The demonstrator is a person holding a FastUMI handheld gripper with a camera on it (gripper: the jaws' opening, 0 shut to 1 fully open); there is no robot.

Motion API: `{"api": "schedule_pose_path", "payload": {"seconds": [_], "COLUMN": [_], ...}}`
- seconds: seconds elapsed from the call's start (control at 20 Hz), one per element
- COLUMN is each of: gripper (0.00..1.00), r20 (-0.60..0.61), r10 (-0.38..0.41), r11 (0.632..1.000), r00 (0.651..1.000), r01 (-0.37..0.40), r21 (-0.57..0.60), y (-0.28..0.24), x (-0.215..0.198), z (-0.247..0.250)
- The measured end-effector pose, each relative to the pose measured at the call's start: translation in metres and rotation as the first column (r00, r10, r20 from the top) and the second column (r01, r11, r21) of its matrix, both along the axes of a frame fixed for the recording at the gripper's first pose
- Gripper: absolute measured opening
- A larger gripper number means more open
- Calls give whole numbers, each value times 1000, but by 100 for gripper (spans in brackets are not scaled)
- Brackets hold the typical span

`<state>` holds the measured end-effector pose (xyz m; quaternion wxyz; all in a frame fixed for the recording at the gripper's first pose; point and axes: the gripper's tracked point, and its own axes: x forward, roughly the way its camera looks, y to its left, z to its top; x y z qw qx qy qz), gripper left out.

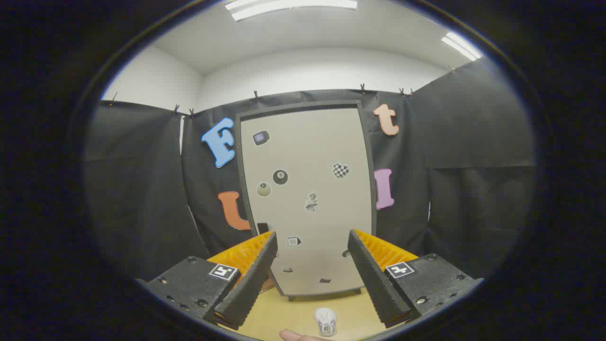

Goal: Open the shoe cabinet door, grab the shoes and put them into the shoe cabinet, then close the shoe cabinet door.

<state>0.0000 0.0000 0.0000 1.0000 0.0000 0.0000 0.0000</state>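
Two ribbed black fingers (pixel 258 272) of my gripper (pixel 312 277) stand spread, holding nothing.
Beyond them I see the tall grey sticker-dotted cabinet door (pixel 307 189) shut; a small white shoe (pixel 325 321) sits between them on the tan floor (pixel 284 315).

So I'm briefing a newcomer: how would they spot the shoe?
Start at the tall grey sticker-covered shoe cabinet, door shut. On the tan floor before it, between the open gripper fingers, sits a small white shoe, the lone loose item there.

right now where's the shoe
In the gripper view the white shoe stands on the yellow floor between the open gripper fingers, just in front of the closed shoe cabinet door.
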Motion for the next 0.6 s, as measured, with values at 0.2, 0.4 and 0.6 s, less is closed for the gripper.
{"api": "schedule_pose_path", "payload": {"seconds": [0.2,0.4,0.6], "gripper": [99,99,99], "r20": [-24,-24,-24], "r10": [19,31,36], "r11": [1000,999,999], "r00": [1000,999,999], "r01": [-19,-31,-37], "r21": [-9,-11,-27], "y": [2,8,13], "x": [6,8,14], "z": [-6,-8,-9]}}
